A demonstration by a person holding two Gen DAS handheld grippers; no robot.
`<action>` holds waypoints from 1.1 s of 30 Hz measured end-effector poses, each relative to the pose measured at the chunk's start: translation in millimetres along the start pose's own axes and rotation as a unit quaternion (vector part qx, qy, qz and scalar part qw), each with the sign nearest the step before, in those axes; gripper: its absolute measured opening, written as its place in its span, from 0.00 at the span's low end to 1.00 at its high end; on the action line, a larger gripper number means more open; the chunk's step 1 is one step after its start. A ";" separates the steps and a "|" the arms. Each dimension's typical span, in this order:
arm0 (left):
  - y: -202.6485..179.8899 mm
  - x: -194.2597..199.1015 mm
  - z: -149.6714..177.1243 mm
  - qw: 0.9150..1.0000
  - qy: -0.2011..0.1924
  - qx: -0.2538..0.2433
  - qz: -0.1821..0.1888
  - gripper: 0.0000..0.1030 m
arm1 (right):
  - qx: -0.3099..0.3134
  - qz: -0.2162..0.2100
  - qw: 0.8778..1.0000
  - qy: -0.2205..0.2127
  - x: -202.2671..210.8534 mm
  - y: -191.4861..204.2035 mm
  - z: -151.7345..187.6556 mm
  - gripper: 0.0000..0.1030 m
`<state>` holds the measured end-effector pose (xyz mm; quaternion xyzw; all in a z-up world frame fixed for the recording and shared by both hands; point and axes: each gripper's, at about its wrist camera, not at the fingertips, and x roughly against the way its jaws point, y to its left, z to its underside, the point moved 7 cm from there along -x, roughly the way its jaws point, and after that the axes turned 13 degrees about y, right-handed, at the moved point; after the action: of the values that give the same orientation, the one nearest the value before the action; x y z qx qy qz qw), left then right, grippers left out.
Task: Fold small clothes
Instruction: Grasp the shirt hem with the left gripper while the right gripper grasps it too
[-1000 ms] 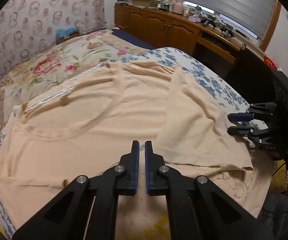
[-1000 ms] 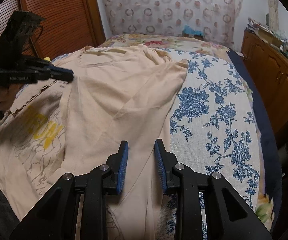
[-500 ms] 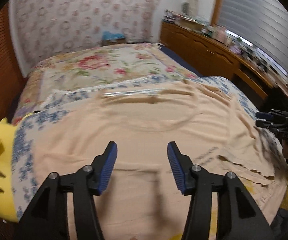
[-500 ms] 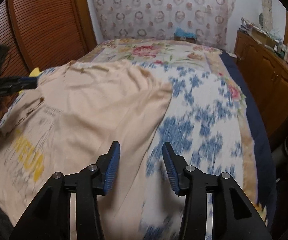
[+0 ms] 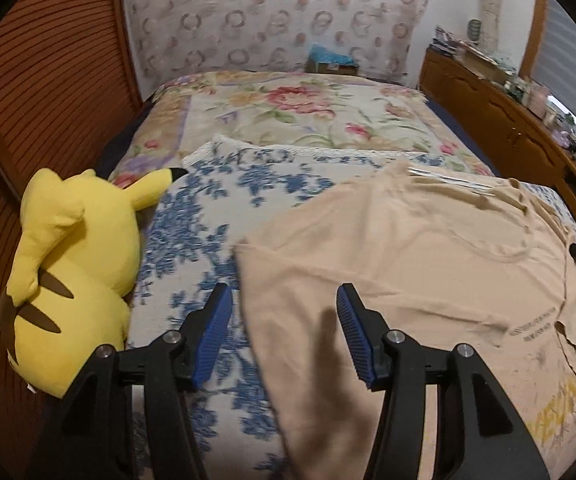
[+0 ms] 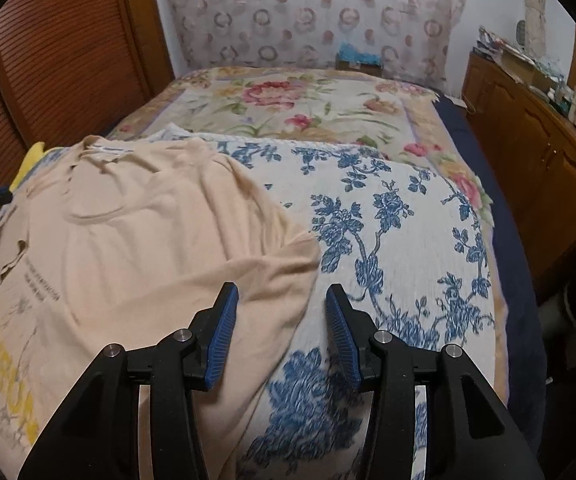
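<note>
The beige T-shirt (image 5: 428, 264) lies spread on the blue-flowered cover (image 6: 400, 216) of the bed, neckline towards the headboard end and printed front facing up, with yellow lettering showing near its lower part. Judged from how it lies, no fold has been made: both sleeves are laid out flat to either side of the body and the hem is not turned up. The cloth is mostly smooth, with some creasing near the collar. The left gripper (image 5: 284, 320) hovers over the shirt's left sleeve edge, jaws spread with a clear gap and nothing pinched; one pad stands above the bare cover beside the shirt, the other above the sleeve. The right gripper (image 6: 282, 320) hovers likewise over the shirt's right sleeve (image 6: 272, 264), jaws spread and holding nothing, one pad over the cloth and the other over the cover. The right jaws have just been opening a little further, with nothing between them. A yellow plush toy (image 5: 76, 268) sits on the cover well to the left of the shirt, clear of it. Assessment: the task stands at its laying-out stage; the sleeve folds and body fold all remain to be done.
</note>
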<state>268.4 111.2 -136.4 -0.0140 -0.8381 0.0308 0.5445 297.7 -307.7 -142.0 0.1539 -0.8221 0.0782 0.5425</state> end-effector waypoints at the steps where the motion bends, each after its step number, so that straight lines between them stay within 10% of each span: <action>1: 2.3 -1.6 0.2 1.000 0.000 0.001 -0.002 0.52 | 0.000 0.000 1.000 0.001 -1.1 -0.1 -1.2 0.47; 20: 4.2 -17.7 -9.4 1.000 0.005 -0.001 0.022 0.42 | 0.013 0.008 1.000 -0.013 -9.8 8.4 -7.4 0.56; 26: 2.9 -15.3 -11.6 0.999 0.008 -0.001 0.051 0.06 | 0.054 -0.022 0.998 0.003 -9.2 29.3 -8.6 0.06; 33: -18.3 31.6 -0.2 0.996 -0.029 -0.028 0.075 0.02 | 0.070 -0.047 0.995 -0.052 36.5 51.7 -11.0 0.04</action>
<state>255.9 94.7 -106.3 -0.0911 -0.8504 0.0488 0.5158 276.5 -262.0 -102.1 0.2335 -0.8335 0.1022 0.4902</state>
